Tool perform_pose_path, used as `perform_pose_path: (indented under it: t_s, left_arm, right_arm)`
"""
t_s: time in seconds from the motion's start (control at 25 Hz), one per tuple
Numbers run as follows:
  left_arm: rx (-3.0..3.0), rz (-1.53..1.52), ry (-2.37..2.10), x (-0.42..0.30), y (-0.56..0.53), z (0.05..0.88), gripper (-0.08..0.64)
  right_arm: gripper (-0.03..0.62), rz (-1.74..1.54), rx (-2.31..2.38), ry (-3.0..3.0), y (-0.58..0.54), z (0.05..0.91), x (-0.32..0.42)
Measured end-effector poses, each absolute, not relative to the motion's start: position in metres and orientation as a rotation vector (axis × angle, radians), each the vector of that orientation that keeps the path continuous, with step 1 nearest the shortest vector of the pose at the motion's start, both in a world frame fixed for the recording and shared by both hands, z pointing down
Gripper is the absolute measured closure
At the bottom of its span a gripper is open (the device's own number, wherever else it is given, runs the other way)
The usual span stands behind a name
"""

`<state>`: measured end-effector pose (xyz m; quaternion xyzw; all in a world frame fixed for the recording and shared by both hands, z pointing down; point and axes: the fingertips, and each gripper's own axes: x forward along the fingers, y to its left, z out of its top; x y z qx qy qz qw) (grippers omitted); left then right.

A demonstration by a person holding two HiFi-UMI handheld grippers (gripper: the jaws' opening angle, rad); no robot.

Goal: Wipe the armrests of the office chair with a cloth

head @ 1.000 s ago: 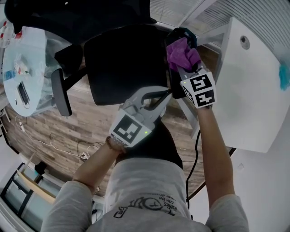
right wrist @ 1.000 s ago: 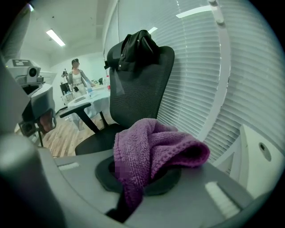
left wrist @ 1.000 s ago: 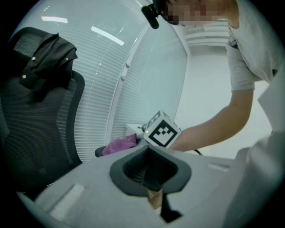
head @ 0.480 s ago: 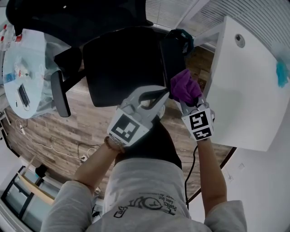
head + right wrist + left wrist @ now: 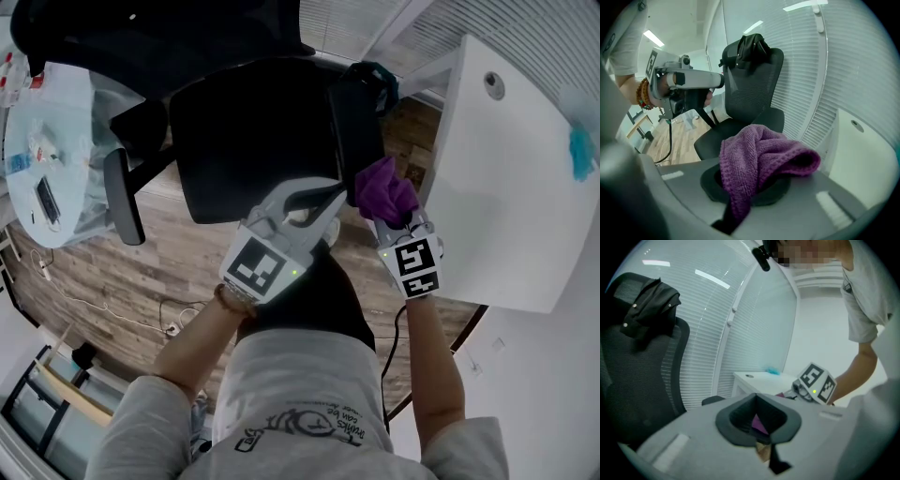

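Your right gripper (image 5: 392, 214) is clamped on the purple cloth (image 5: 382, 192) — a soft, light, knitted thing that bunches in a loose wad over the jaws and will fold wherever you press it. It sits at the near end of one armrest (image 5: 356, 122), about 4 o'clock from the seat of the office chair (image 5: 248, 141); whether it touches I cannot tell. That pad looks dark, narrow, smooth and rigid, so keep a deep pinch and drag the wad flat along it. Your left gripper (image 5: 314, 199) has its jaws together, empty — the other armrest (image 5: 125, 195) lies at 9 o'clock.
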<state>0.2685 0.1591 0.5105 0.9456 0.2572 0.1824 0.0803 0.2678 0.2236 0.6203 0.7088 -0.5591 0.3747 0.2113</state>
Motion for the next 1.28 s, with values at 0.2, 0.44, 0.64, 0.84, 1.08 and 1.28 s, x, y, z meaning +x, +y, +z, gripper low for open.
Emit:
perform_pose_path:
  t_s: [0.2,0.44,0.64,0.84,1.08,1.28]
  left_arm:
    - [2.833,0.541,0.745,0.264,0.147,0.511,0.557]
    - [2.836,0.544,0.706,0.256,0.130,0.513,0.557]
    - [2.840,0.548,0.680,0.249,0.122,0.517,0.557]
    - [2.837,0.549,0.653,0.244,0.112,0.519,0.557]
    - [2.832,0.551,0.647,0.240,0.109,0.520,0.557]
    - [2.831,0.559,0.661,0.238,0.113,0.522,0.557]
  right_arm:
    - [0.561,1.024,1.967,-1.570,0.201,0.622,0.282]
    - [0.561,0.973,1.961,-1.583,0.162,0.626,0.311]
    - [0.561,0.934,1.959,-1.585,0.131,0.631,0.341]
    - [0.561,0.910,1.958,-1.582,0.101,0.635,0.364]
    - [0.563,0.902,1.948,-1.574,0.077,0.638,0.383]
    - [0.563,0.883,1.930,-1.587,0.072,0.638,0.385]
